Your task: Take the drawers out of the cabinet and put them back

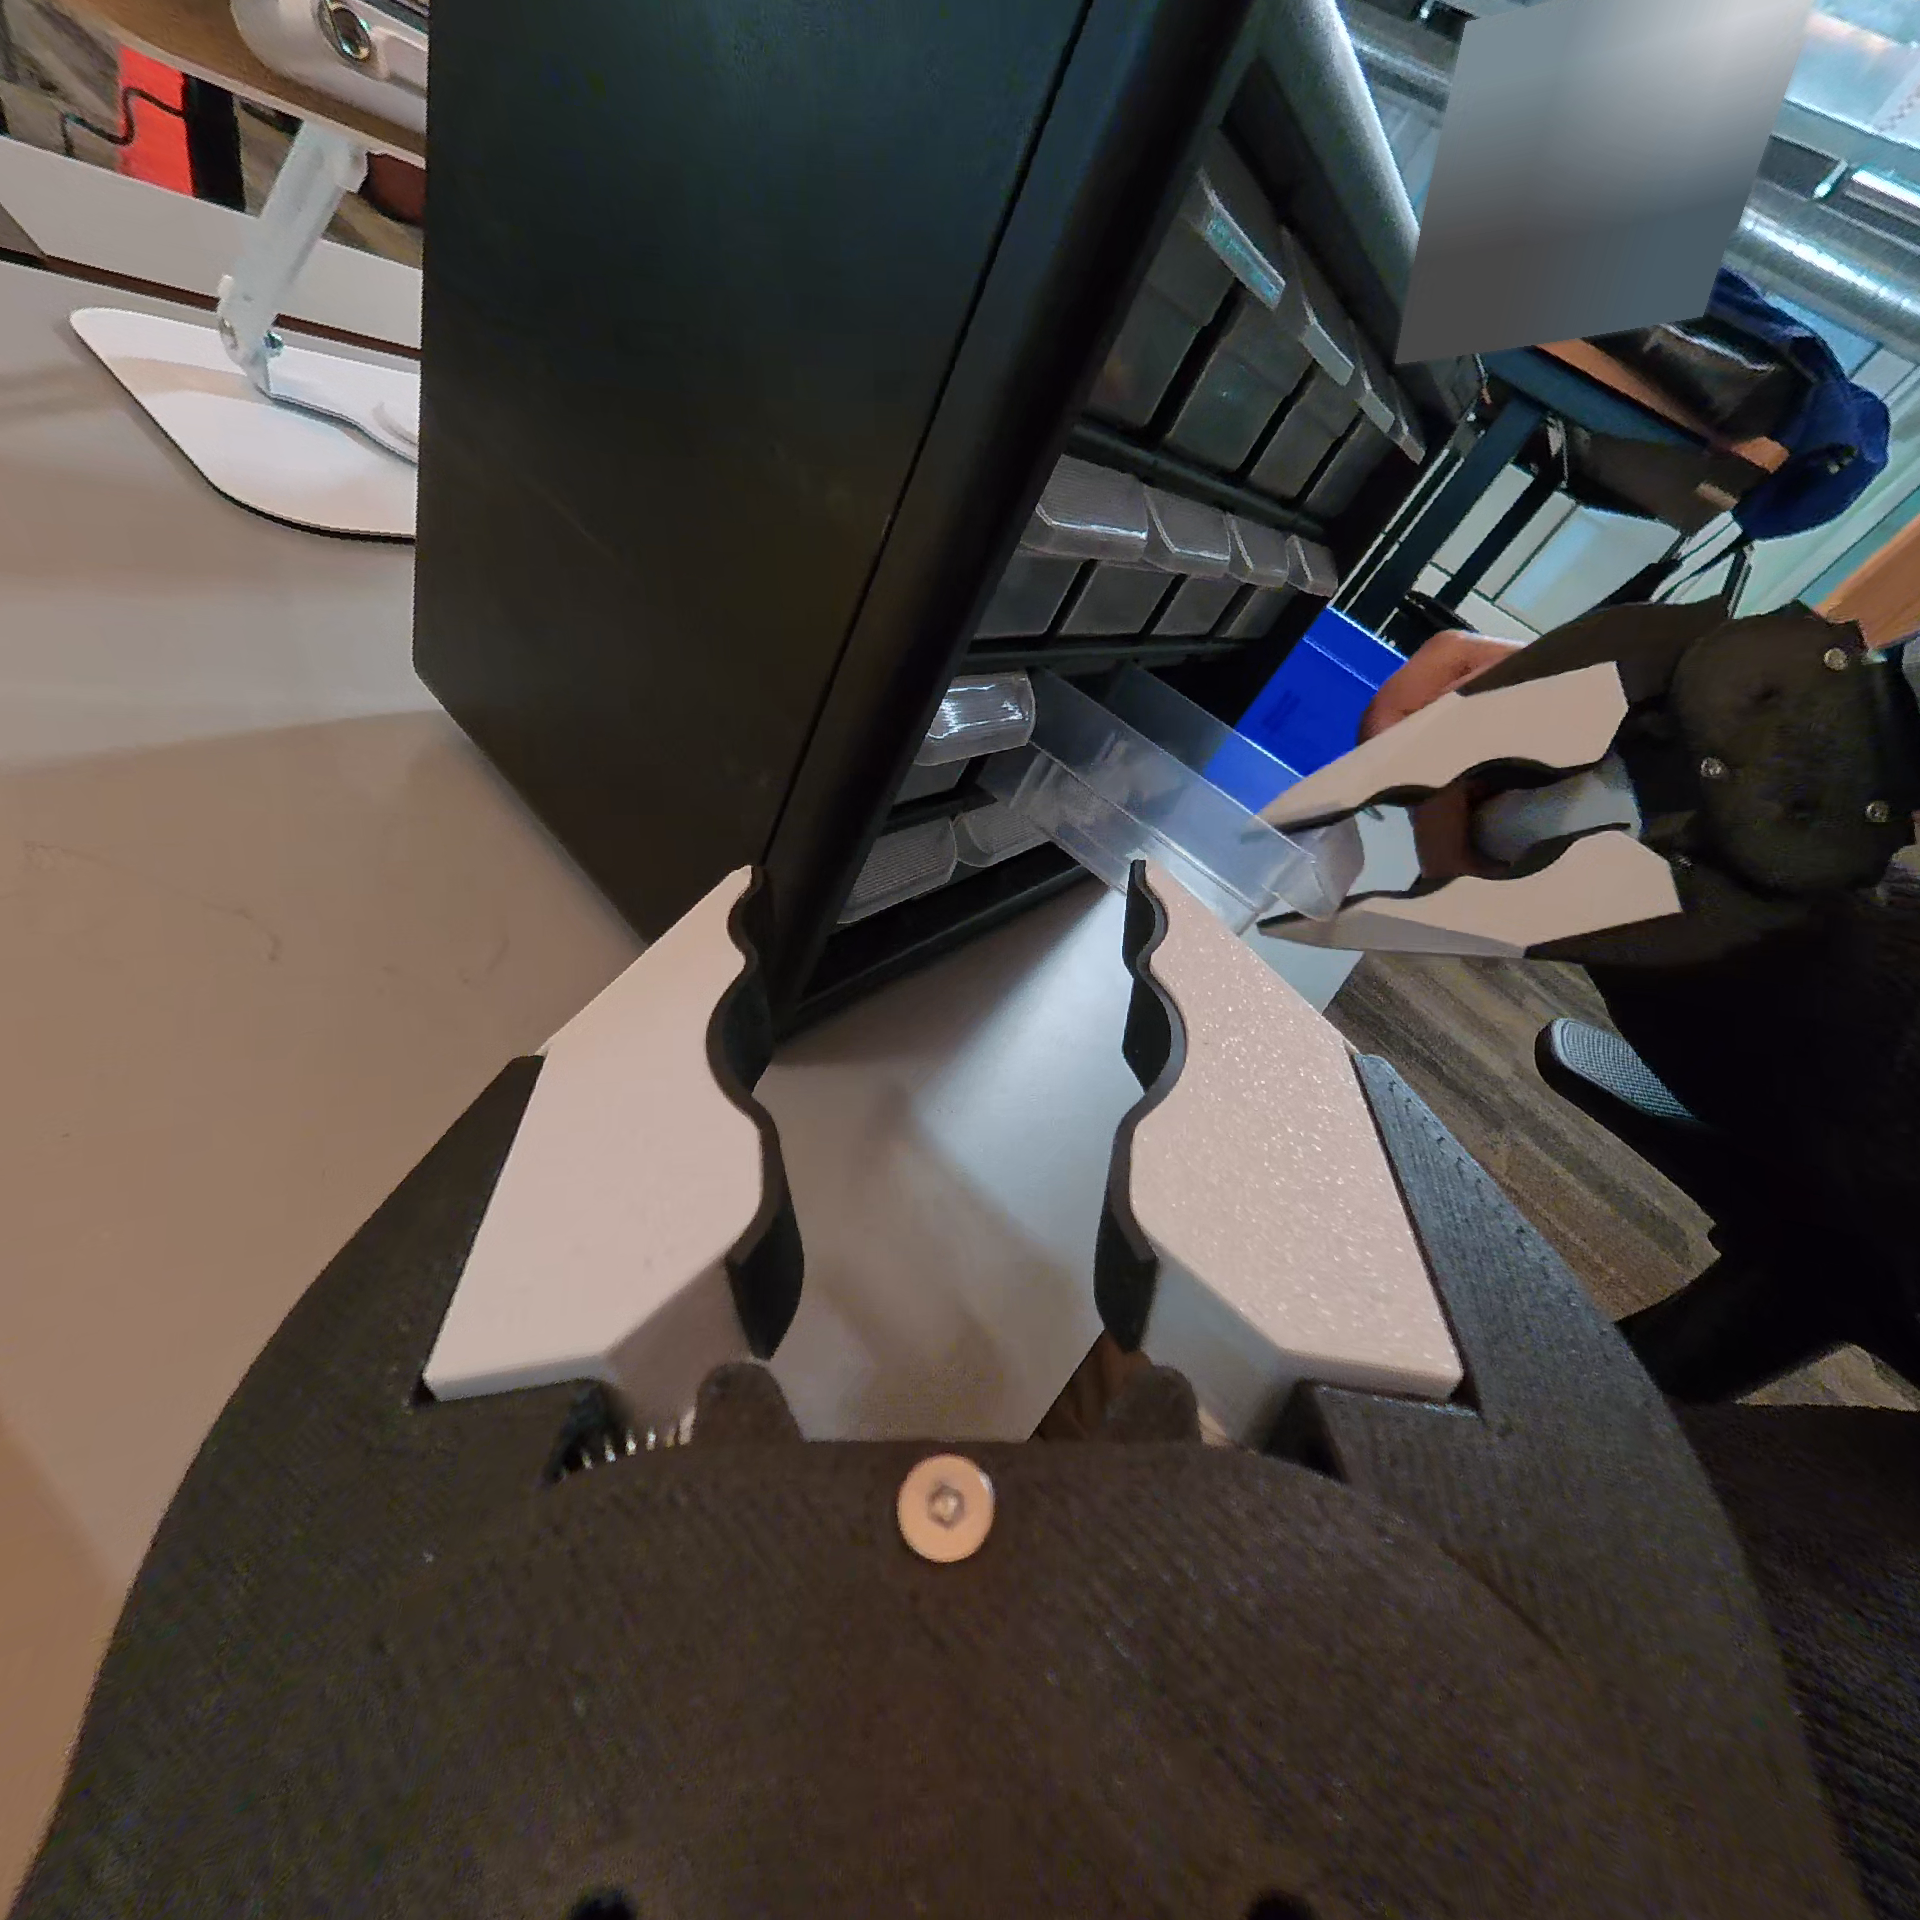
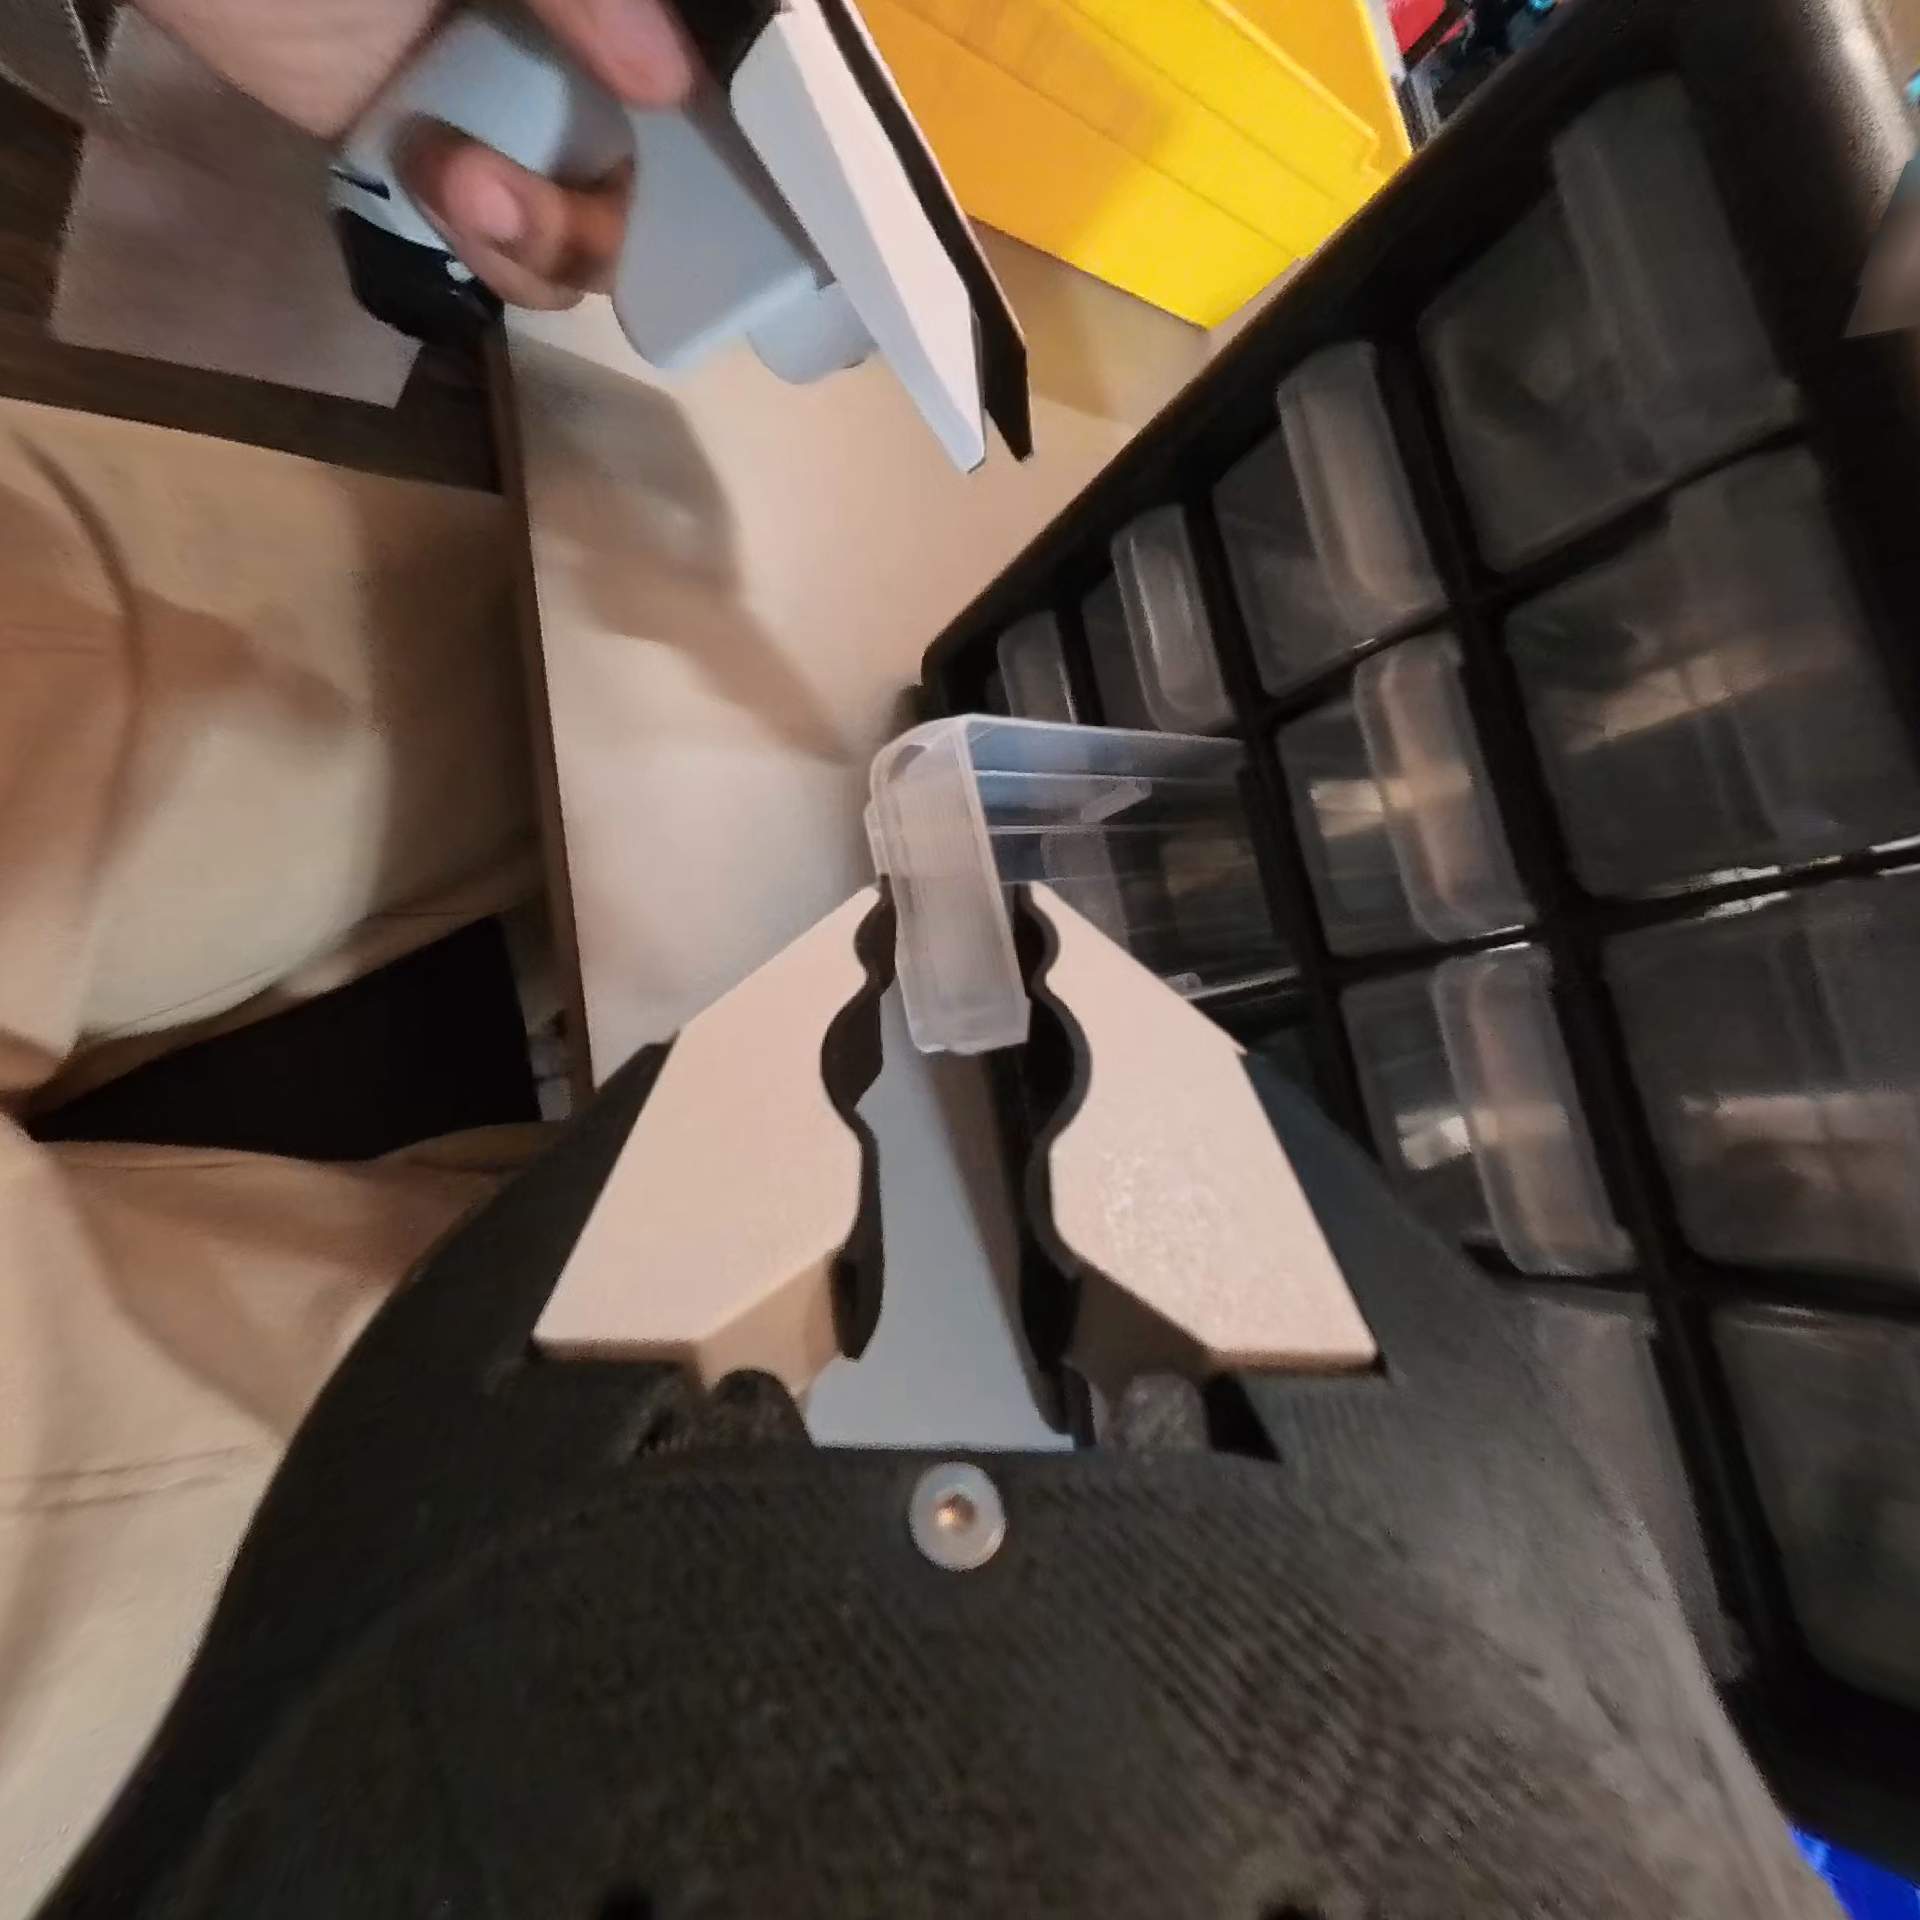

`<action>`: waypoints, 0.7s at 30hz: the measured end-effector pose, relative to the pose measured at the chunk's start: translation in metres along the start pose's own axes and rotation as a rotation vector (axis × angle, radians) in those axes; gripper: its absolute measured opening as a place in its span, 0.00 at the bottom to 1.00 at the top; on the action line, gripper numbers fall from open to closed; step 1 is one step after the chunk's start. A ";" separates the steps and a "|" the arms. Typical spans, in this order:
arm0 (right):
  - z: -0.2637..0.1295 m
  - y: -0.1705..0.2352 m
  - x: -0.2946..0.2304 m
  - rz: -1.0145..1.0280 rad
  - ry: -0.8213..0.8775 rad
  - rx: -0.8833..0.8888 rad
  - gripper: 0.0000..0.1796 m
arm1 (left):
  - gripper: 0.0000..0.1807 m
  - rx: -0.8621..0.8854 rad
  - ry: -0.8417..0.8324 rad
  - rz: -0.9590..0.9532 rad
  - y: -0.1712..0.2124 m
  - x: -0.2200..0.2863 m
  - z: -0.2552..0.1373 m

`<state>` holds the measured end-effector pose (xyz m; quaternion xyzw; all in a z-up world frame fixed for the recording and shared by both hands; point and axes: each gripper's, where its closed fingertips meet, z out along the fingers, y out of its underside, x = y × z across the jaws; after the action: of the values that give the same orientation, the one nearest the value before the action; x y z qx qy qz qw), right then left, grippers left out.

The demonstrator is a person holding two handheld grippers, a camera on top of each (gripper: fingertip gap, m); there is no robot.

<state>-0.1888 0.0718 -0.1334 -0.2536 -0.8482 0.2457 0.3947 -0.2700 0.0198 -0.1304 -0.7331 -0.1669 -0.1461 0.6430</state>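
The black cabinet [image 1: 675, 416] stands on a pale table and holds several rows of small clear drawers [image 2: 1621, 665]. One clear drawer [image 1: 1132, 764] sticks out of a lower row, its back end still in the slot. My right gripper [image 2: 956, 914] is shut on this drawer's front handle tab [image 2: 956, 966]; it also shows in the left wrist view [image 1: 1262, 873]. My left gripper [image 1: 943, 883] is open, its jaws straddling the cabinet's front left corner edge near the base. One of its fingers [image 2: 914, 291] shows at the top of the right wrist view.
A white monitor stand base [image 1: 260, 416] sits on the table [image 1: 208, 831] left of the cabinet. A blue box [image 1: 1309, 707] stands beyond the drawer. A yellow bin [image 2: 1143, 135] lies behind. An office chair [image 1: 1621, 1070] and a person's beige trousers [image 2: 208, 727] are near the table edge.
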 end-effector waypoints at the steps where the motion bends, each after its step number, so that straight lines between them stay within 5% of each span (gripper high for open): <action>1: 0.000 -0.001 0.001 0.011 0.006 0.007 0.13 | 0.37 -0.002 0.000 0.000 0.000 0.000 0.000; 7: -0.014 -0.017 0.003 0.057 -0.009 0.096 0.19 | 0.37 -0.010 -0.004 0.003 0.002 -0.001 0.001; 16: -0.022 -0.028 -0.030 0.120 -0.220 0.127 0.03 | 0.36 0.006 -0.012 -0.013 -0.001 -0.004 -0.001; 21: -0.006 -0.010 -0.025 0.107 -0.161 0.033 0.00 | 0.36 0.005 -0.012 -0.016 -0.001 -0.004 -0.001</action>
<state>-0.1726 0.0497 -0.1372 -0.2712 -0.8583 0.3001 0.3158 -0.2736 0.0190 -0.1314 -0.7309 -0.1772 -0.1465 0.6426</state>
